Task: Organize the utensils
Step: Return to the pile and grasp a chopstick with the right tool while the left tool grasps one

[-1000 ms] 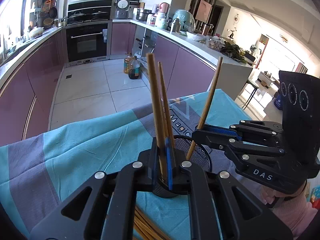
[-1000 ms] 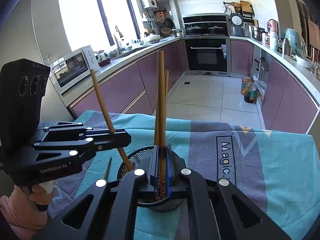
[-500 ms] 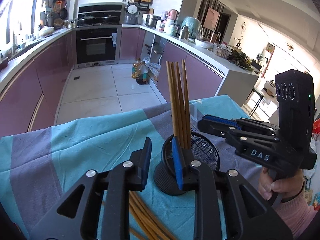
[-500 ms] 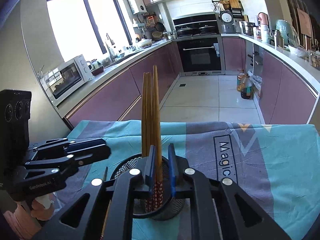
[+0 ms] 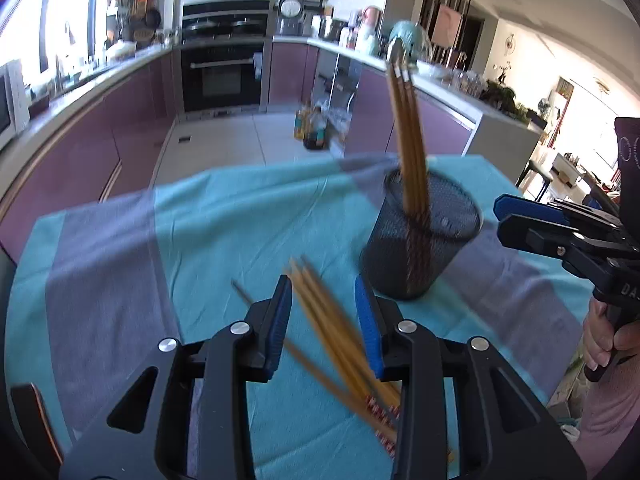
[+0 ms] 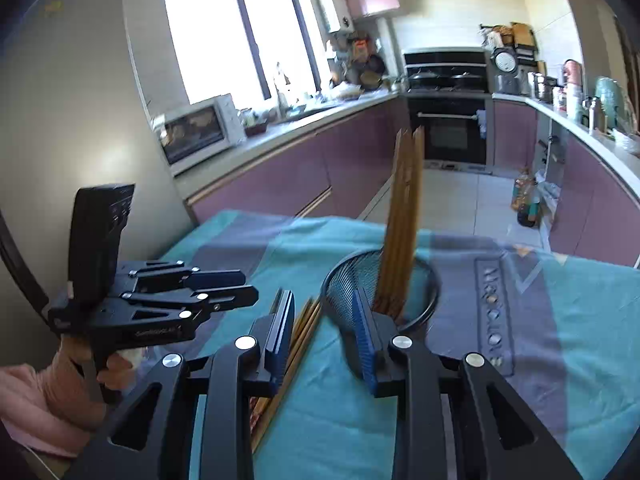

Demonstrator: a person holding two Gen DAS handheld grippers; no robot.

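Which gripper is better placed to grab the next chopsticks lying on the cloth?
Left. The left gripper, jaws opening, sits right over the loose chopsticks; the right gripper straddles the mesh cup rim.

The teal cotton tablecloth (image 5: 248,216) carries broad grey-lilac bands and a dark printed panel with pale lettering (image 6: 494,316). The round black wire-mesh holder (image 5: 420,248) contains yellow-brown wooden chopsticks (image 5: 410,136) with pale tips. The loose bundle of tan wooden chopsticks (image 5: 340,336) on the cloth has red-and-white patterned ends. Both matte black plastic grippers, left (image 5: 322,316) and right (image 6: 326,334), have bright blue finger pads and silver screw heads. The glossy kitchen cabinet fronts (image 6: 280,184) are mauve-purple. The boxy countertop microwave (image 6: 200,132) is white.
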